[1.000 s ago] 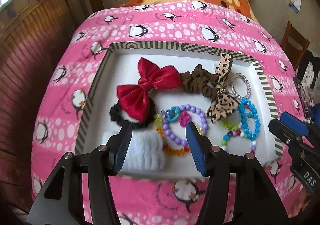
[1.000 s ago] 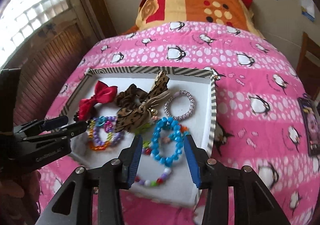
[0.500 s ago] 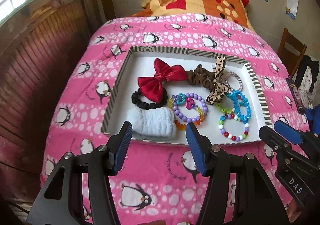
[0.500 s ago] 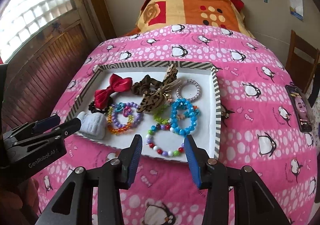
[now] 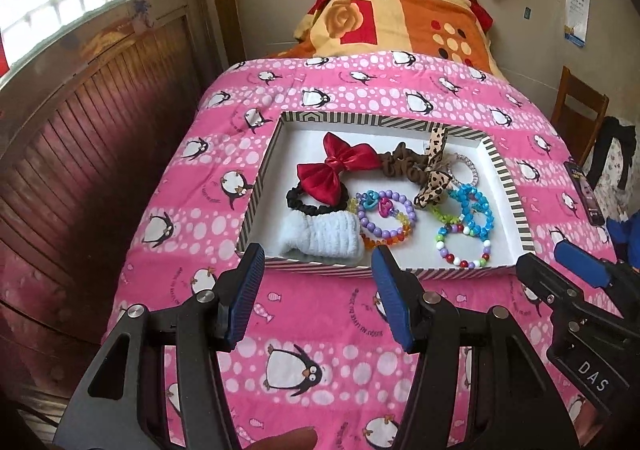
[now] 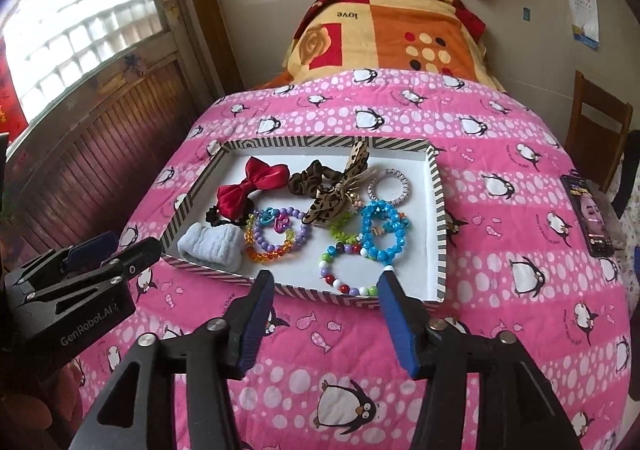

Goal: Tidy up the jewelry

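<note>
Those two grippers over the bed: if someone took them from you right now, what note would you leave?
Left gripper: open, empty, short of the tray.
Right gripper: its jaws just opened wider; nothing between them.
Things: red bow, white band, brown scrunchie, blue bracelet and other bead bracelets all lie in the tray.
Done: everything gathered in the tray.
Left: possibly nothing; check for strays.

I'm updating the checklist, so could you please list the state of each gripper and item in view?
left gripper: open, empty, above the bedspread near the tray
right gripper: open, empty, fingers have just been opening
striped tray: flat on the bed, uncovered
red bow: in tray, overlapping black scrunchie
white wristband: lying at tray's near edge
blue bead bracelet: in tray, untouched
phone: on the bed, screen lit
</note>
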Demonstrator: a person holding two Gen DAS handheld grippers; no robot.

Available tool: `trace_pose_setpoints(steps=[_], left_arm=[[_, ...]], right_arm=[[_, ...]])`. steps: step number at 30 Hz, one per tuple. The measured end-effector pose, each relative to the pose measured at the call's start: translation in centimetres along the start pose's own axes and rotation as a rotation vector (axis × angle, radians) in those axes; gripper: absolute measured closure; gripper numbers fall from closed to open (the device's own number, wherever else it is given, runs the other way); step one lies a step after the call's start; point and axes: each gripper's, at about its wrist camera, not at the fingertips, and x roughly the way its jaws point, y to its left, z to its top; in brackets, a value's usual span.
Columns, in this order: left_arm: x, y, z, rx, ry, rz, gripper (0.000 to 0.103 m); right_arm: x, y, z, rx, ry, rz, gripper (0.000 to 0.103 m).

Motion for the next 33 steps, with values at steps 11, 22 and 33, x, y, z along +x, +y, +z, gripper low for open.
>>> trace_pose_setpoints(steps=[11,22,33], left_arm=[[-1.3,0.0,-0.8,0.013,-0.019,0.001,0.047],[-1.8,0.1,-1.0,0.011,-0.025,0.003,0.047],[-1.9,0.1,-1.0,0.011,-0.022,0.002,0.047]], right_arm=[[-1.0,0.5,-0.6,-0.006,-0.006,-0.009,0.049],[-1.3,0.7,-0.8,-0.018,-0.002,-0.009,0.048],[-0.9,0.8,-0.9,-0.025,0.01,-0.005,0.048]])
